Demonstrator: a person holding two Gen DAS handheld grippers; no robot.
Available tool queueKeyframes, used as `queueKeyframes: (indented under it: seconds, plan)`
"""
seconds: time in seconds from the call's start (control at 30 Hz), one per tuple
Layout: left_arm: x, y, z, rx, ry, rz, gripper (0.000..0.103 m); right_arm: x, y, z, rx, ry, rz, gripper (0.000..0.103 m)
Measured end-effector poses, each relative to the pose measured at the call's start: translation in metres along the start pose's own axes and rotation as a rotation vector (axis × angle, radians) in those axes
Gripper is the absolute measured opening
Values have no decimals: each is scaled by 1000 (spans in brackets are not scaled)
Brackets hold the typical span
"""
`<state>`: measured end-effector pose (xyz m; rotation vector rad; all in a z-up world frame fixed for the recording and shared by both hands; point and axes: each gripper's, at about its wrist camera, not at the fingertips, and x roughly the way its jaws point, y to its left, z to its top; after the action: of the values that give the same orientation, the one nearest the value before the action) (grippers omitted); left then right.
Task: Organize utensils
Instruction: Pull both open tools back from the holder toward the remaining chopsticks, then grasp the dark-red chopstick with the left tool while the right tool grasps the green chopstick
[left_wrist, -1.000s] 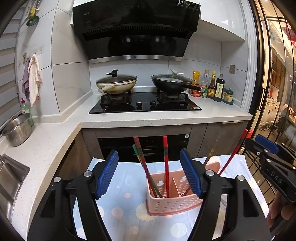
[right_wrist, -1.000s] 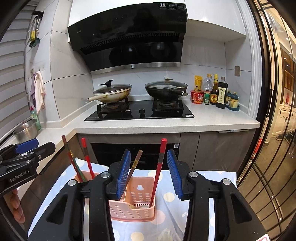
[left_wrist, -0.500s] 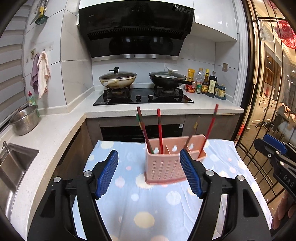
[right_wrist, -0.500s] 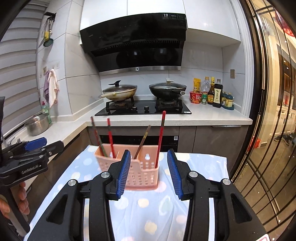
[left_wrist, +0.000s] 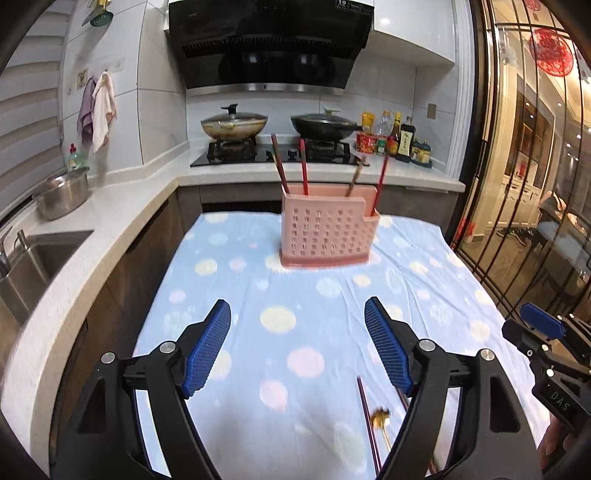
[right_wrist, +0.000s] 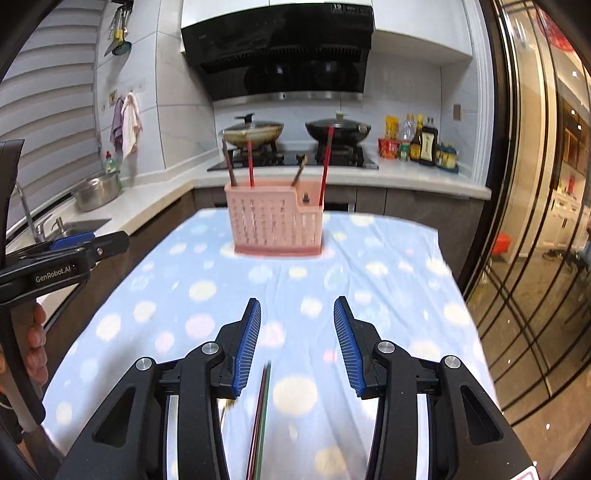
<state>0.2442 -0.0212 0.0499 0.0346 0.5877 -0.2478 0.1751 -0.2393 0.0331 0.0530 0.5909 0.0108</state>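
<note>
Jaws of the left gripper (left_wrist: 297, 345) have just been opening with nothing between them, while the right gripper (right_wrist: 297, 347) is being held moderately parted and empty. Loose chopsticks (right_wrist: 262, 413) are lying on the spotted cloth (left_wrist: 258, 280) just beneath; the pink holder (left_wrist: 327, 230) is standing well beyond. Judged step: a pickup is being prepared, calling for descent and closure on one stick.

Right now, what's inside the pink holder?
Four chopsticks stand in the pink holder: two leaning left, a brown one and a red one. Its perforated wall hides their lower ends and anything lying low.
</note>
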Motion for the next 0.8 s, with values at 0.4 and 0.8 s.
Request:
queueKeyframes:
  seconds: [0.4, 0.8]
  plan:
    - [-18, -27, -94, 49, 136, -31, 72, -24, 1, -98, 38, 109, -14, 41]
    - [-16, -45, -164, 62, 287, -58, 72, -19, 10, -159, 42, 218, 12, 41]
